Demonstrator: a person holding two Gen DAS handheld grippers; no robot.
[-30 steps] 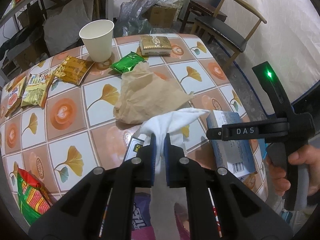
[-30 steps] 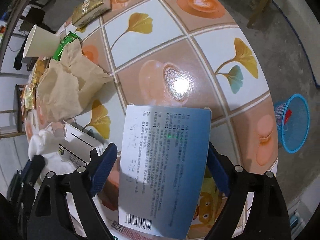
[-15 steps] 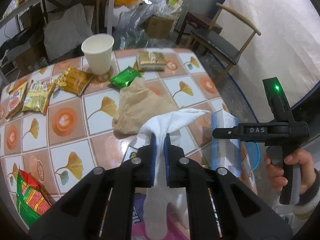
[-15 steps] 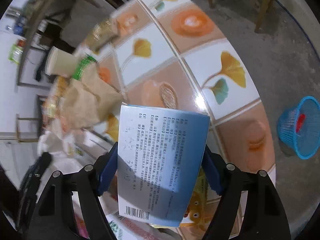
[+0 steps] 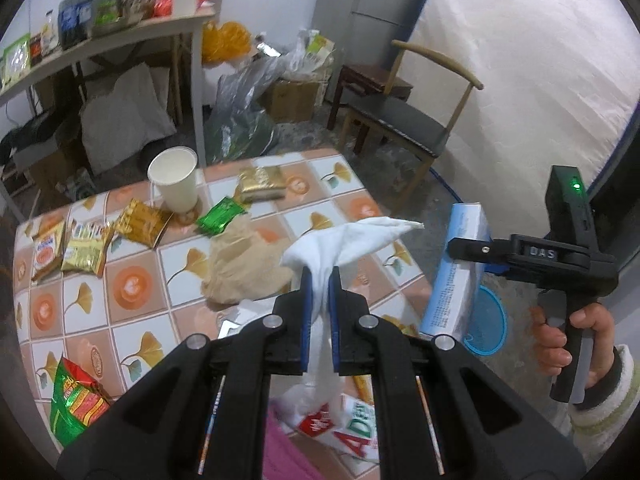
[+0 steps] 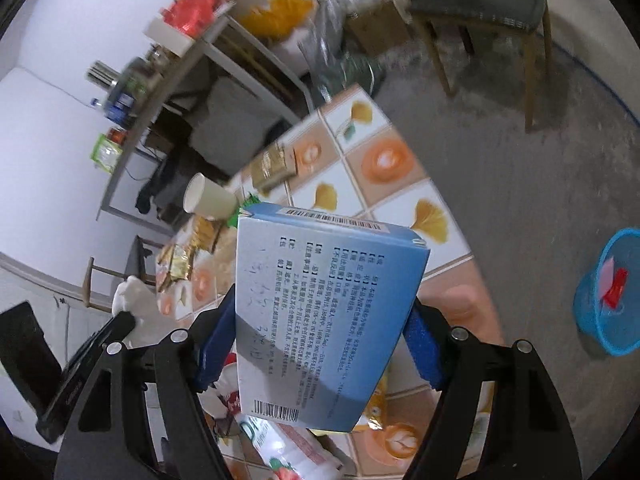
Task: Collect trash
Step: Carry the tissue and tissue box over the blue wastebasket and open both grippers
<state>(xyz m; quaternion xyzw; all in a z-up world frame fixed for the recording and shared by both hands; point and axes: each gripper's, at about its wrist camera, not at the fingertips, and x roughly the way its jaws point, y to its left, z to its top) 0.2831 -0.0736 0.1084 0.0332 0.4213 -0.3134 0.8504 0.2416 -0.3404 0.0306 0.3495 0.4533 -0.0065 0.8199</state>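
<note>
Right wrist view | right gripper [image 6: 320, 344] jaws grip blue box [image 6: 320, 312], long axis seemingly upright | left gripper [image 5: 319, 280] jaws pinch white tissue [image 5: 352, 240]

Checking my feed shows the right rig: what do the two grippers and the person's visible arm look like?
Both grippers, left gripper and right gripper, are black plastic with blue pads and silver screws on the arms. From the side, the right one bears white letters DAS and a green light on top. The hand gripping it wears a fuzzy white sleeve with a dark cuff.

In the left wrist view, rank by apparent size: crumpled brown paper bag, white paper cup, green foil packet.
1. crumpled brown paper bag
2. white paper cup
3. green foil packet
The cup sits farther away, so its true size is uncertain.
</note>
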